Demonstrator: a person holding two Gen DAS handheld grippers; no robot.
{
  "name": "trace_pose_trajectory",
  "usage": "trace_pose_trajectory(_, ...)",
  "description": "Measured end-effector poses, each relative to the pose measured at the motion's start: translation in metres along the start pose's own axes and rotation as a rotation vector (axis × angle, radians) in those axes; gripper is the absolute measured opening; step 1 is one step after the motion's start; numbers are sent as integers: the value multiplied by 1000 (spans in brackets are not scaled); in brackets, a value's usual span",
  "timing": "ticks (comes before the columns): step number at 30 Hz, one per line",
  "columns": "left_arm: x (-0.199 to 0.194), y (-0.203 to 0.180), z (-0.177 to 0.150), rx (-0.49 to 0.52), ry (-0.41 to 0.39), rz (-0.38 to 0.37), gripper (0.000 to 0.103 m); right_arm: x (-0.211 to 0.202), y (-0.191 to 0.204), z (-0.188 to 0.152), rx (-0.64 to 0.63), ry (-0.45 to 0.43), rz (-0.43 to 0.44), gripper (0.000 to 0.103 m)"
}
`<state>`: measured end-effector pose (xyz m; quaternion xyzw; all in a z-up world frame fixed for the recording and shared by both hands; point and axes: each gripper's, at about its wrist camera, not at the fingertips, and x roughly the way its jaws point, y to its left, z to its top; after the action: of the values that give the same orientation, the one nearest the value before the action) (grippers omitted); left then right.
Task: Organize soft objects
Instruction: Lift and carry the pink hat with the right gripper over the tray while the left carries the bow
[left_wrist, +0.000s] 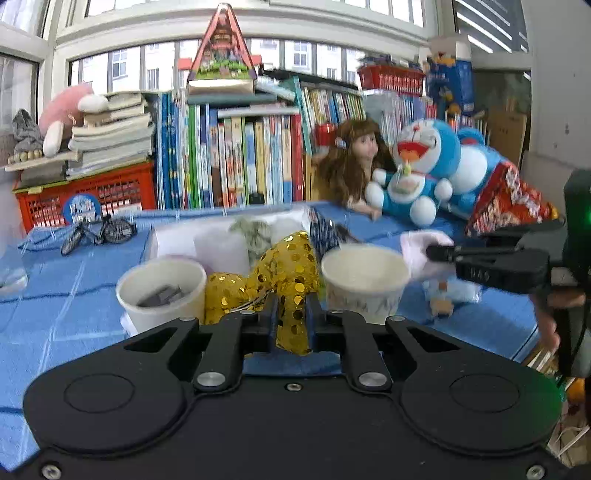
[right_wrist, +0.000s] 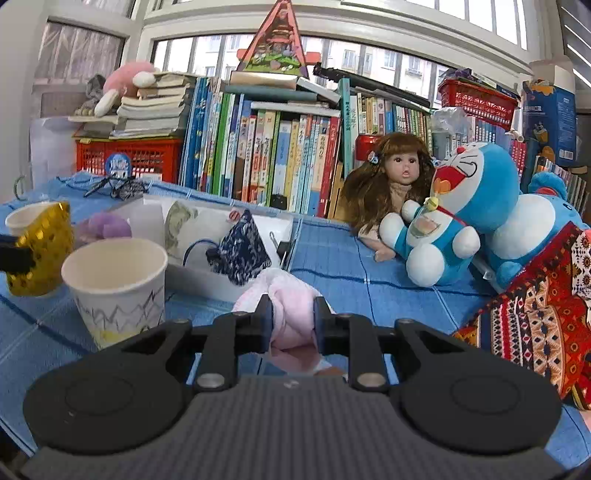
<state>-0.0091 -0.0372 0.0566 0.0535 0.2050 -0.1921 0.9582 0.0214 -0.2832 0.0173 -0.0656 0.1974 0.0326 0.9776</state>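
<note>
**Gripping soft items with both tongs over the blue cloth**

Clamped between the narrowed jaws of the left gripper (left_wrist: 291, 314) is a gold sequinned fabric piece (left_wrist: 284, 273), held between two paper cups. The left cup (left_wrist: 162, 291) contains a small grey object; the right cup (left_wrist: 365, 280), marked with zigzag pencil lines, appears empty. In the right wrist view, a pink soft cloth (right_wrist: 291, 314) is pinched by the right gripper (right_wrist: 293, 317), whose jaws are closed onto it just beside the zigzag cup (right_wrist: 118, 288). Behind both cups a white tray (right_wrist: 221, 284) is seen, in which a dark blue patterned pouch (right_wrist: 240, 251), a purple fluffy item (right_wrist: 107, 227) and a grey-green fabric item (right_wrist: 179, 225) are lying. The whole arrangement is set on a blue cloth-covered table (right_wrist: 351, 266). Further back, a long-haired doll (right_wrist: 391, 181) and a blue plush cat (right_wrist: 450, 218) are propped against a row of books (right_wrist: 266, 151). A small model bicycle (left_wrist: 99, 232) is standing at the far left of the table.
</note>
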Motion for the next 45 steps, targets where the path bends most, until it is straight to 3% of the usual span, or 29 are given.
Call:
trace_pose_trajectory(11,-16,22,48,-46,-62,-55,9,3,-7,27,77,-17,29,26)
trace_pose_trajectory(23,9,53,120,-100,-103,-107,9,21,-11,63,129,-20,74,26)
trace_pose_trajectory(34,87,107,177,-247,32,-133,9,72,-10,113,165,33,155,26)
trace_pose_trajectory(45,172,163,161,-442,171,-159,9,147,19,143,158,150,234,26)
